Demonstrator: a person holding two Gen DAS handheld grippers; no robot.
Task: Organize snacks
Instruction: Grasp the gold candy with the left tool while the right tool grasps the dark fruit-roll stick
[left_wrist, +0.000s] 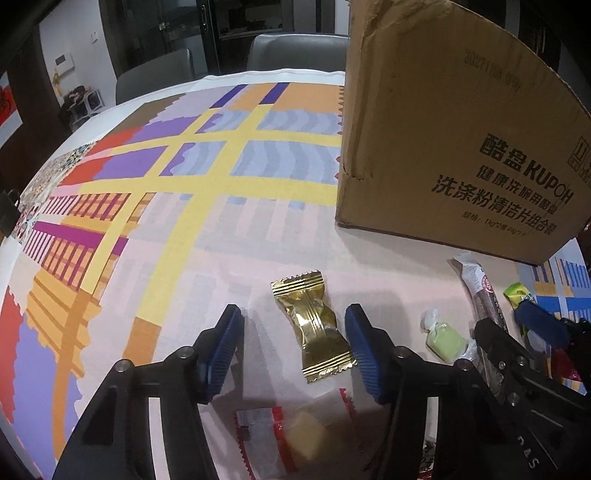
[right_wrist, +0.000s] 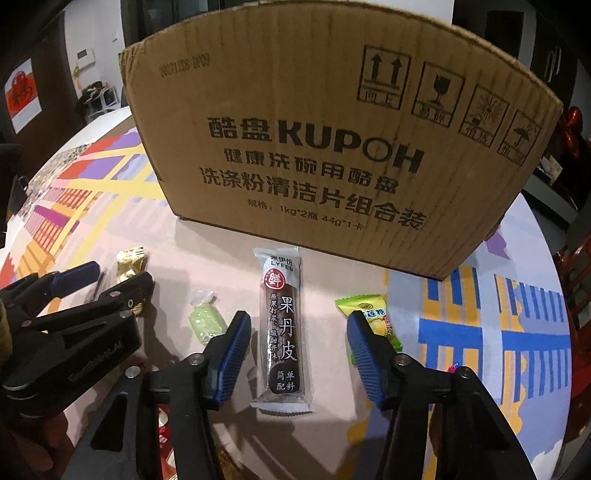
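A round table under a bright patterned cloth of yellow, purple and orange blocks fills the room's foreground, with grey chairs and dark cabinets beyond. A big brown cardboard box printed KUPOH stands on the cloth, just ahead of both grippers.

The left gripper points steeply down at the table, its blue-padded jaws apart. Between them lies a gold-wrapped candy, slanted; its lower end sits against the right-hand pad, while the left-hand pad stands clear of it, so the candy is not pinched. Nearer than the jaws, low in the left wrist view, lies a red-edged clear wrapper with a pale yellow block inside. Off to the gripper's right sits a small pale green candy.

The right gripper also tilts down with its jaws parted. A long dark fruit-leather bar marked LYFEN lies lengthwise between the pads, touching neither, its far end reaching toward the box. Just outside the right-hand pad and partly behind it is a green and yellow snack packet; the pale green candy lies just outside the left-hand pad. The two grippers work side by side, close together.
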